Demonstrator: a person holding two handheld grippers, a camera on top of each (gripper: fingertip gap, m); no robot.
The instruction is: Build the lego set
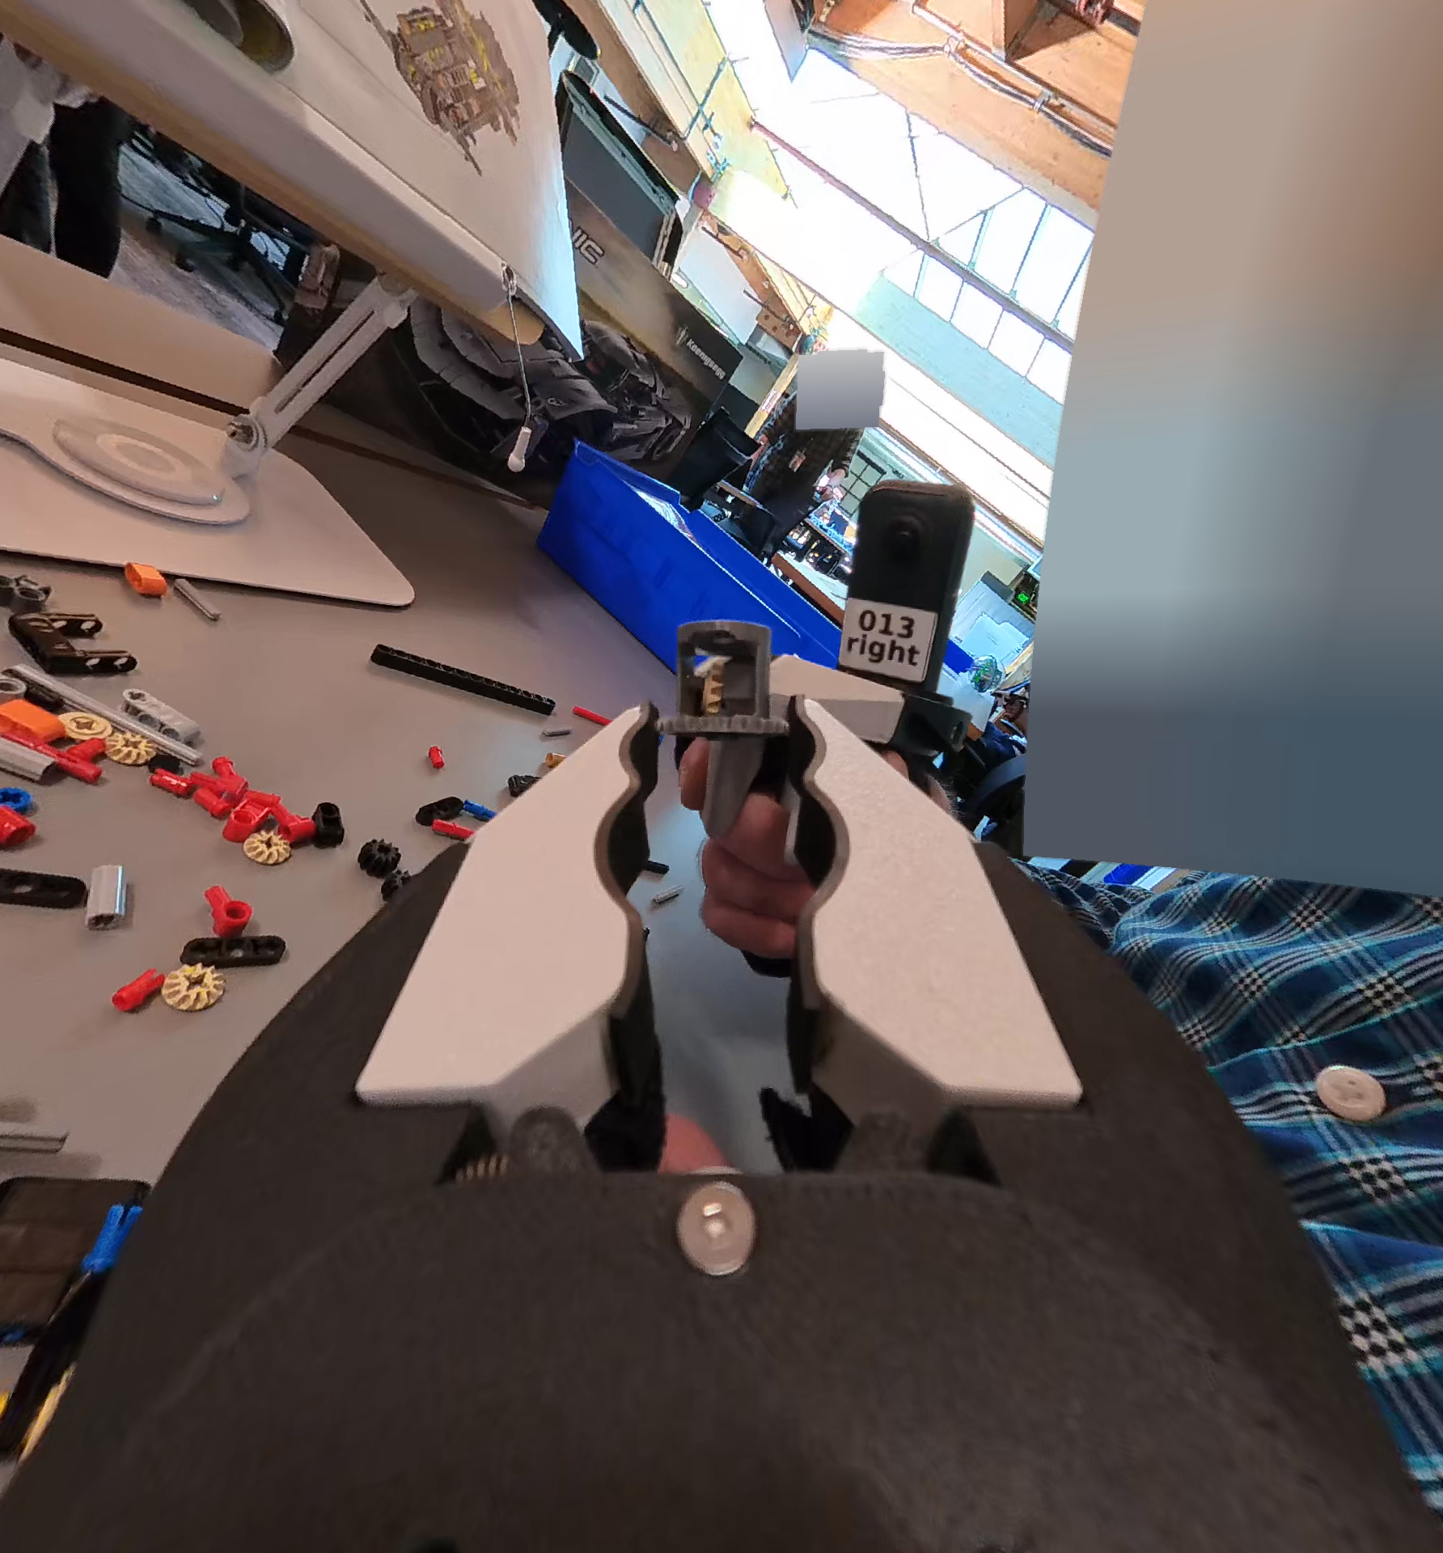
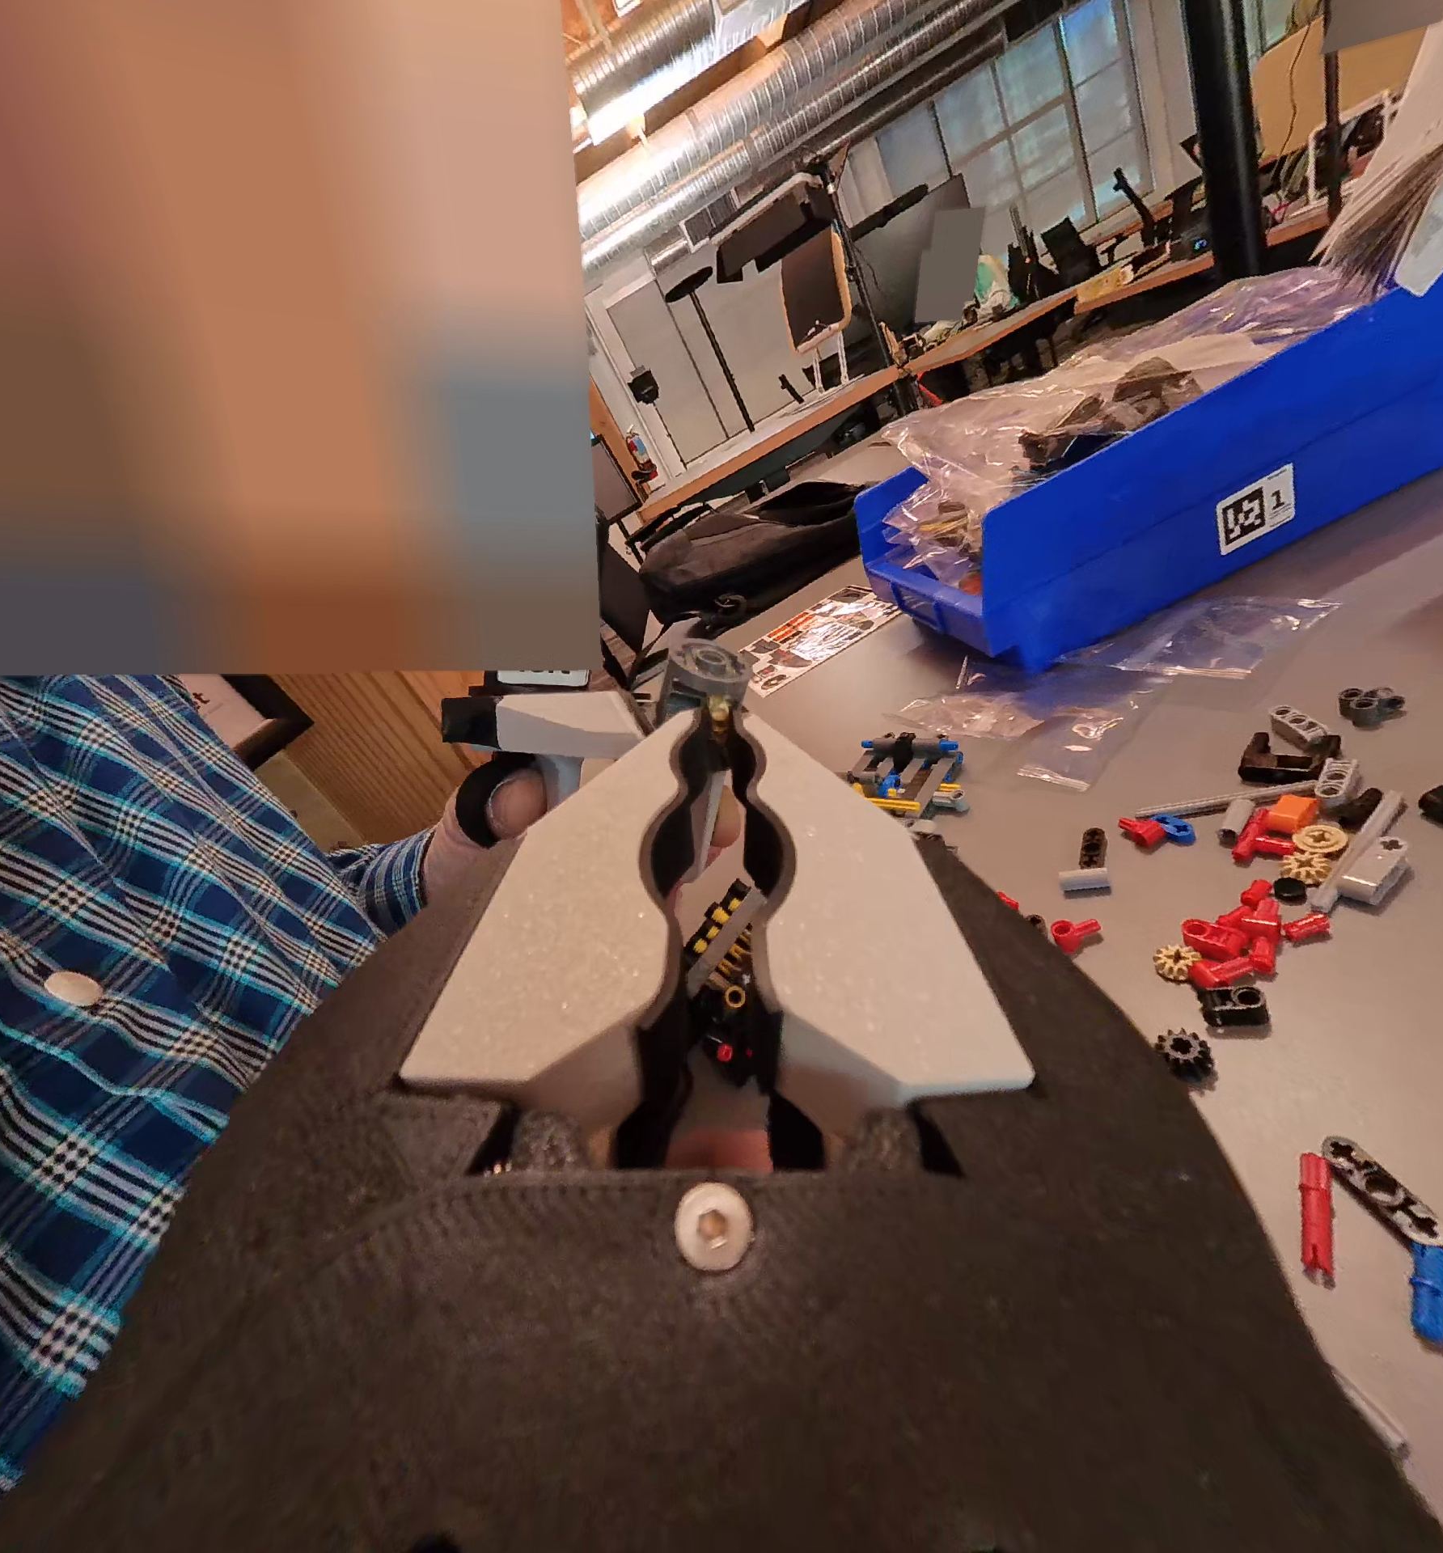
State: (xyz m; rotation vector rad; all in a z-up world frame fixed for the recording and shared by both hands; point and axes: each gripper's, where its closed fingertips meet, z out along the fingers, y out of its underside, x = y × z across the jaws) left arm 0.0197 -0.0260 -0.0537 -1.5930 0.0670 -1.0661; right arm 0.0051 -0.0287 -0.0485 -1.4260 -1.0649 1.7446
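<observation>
At frame centre, the left gripper (image 1: 722, 729) clamps a dark grey gear housing (image 1: 722, 672) by its toothed rim. The right gripper (image 2: 716, 724) pinches a small tan piece (image 2: 716, 714) against it. Loose lego pieces (image 1: 222, 798) litter the grey surface (image 1: 348, 723) at left.

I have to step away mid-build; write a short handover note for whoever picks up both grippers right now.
Left gripper: shut on the grey differential housing, held up off the table.
Right gripper: shut on a small tan piece at that housing.
Loose parts lie scattered on the table; a small sub-assembly sits before the blue bin of bagged parts.
Done: gears seated inside the housing.
Left: finish seating the tan piece, then nearly the whole set.
</observation>
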